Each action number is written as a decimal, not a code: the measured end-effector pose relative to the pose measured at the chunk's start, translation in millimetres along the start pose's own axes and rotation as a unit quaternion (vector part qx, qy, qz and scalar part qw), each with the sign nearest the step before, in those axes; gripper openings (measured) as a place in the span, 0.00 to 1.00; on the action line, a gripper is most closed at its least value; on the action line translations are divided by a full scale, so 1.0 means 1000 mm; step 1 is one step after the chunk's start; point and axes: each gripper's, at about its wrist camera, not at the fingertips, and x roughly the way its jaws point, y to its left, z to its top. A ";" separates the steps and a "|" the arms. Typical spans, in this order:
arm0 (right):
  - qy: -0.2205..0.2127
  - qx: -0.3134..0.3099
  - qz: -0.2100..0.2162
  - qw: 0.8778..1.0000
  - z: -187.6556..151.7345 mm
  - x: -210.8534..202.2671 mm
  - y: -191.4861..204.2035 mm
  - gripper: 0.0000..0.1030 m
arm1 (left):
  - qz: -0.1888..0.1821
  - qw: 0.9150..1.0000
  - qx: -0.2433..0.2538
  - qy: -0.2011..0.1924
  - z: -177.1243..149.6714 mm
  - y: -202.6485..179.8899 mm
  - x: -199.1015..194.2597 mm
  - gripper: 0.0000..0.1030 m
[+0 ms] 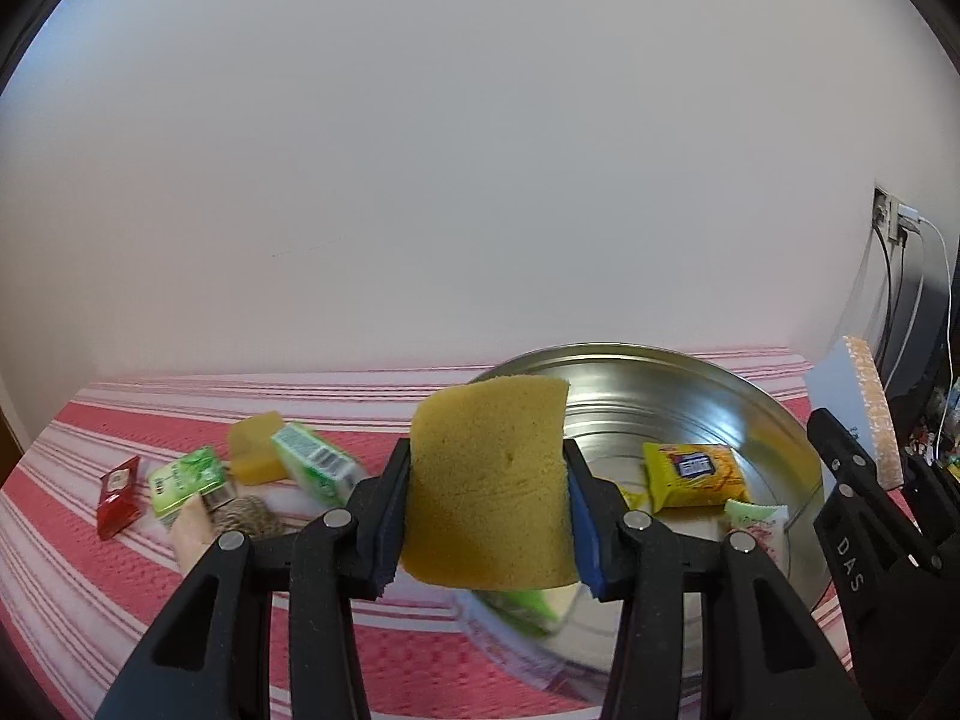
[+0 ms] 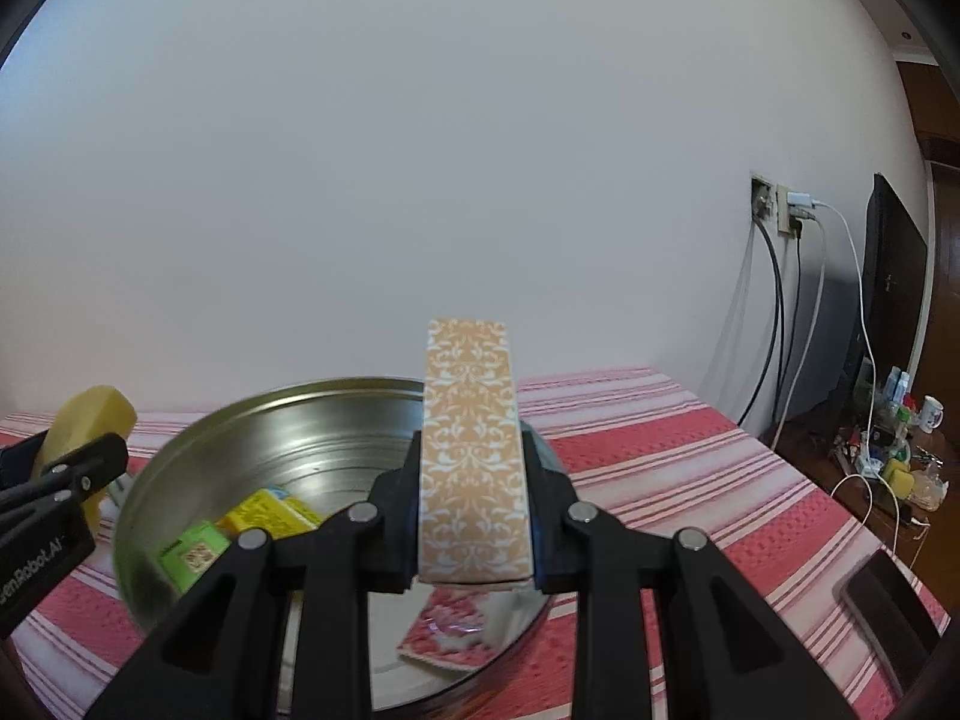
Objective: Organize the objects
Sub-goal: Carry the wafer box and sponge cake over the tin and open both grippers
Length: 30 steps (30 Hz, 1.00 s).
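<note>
The yellow sponge (image 1: 489, 480) is squeezed in the left tongs (image 1: 486, 516) and the patterned tape roll (image 2: 474, 456) in the right tongs (image 2: 474, 510), both held just above the metal pan (image 2: 252, 438)

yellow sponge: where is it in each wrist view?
Left wrist: yellow sponge centre, clamped in the left gripper.
Right wrist: yellow sponge at the far left edge, behind the left gripper.
Shared landmark: metal bowl.
</note>
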 end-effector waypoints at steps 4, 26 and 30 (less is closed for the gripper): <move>0.005 -0.003 -0.005 1.000 0.001 0.006 -0.011 0.25 | -0.004 1.000 0.001 0.004 0.001 -0.009 0.006 0.47; 0.046 -0.018 0.003 0.999 0.000 0.031 -0.033 0.25 | 0.011 0.999 0.023 0.046 -0.005 -0.035 0.043 0.47; 0.050 -0.021 0.006 0.999 0.000 0.033 -0.031 0.25 | 0.017 0.998 0.024 0.054 -0.006 -0.035 0.048 0.47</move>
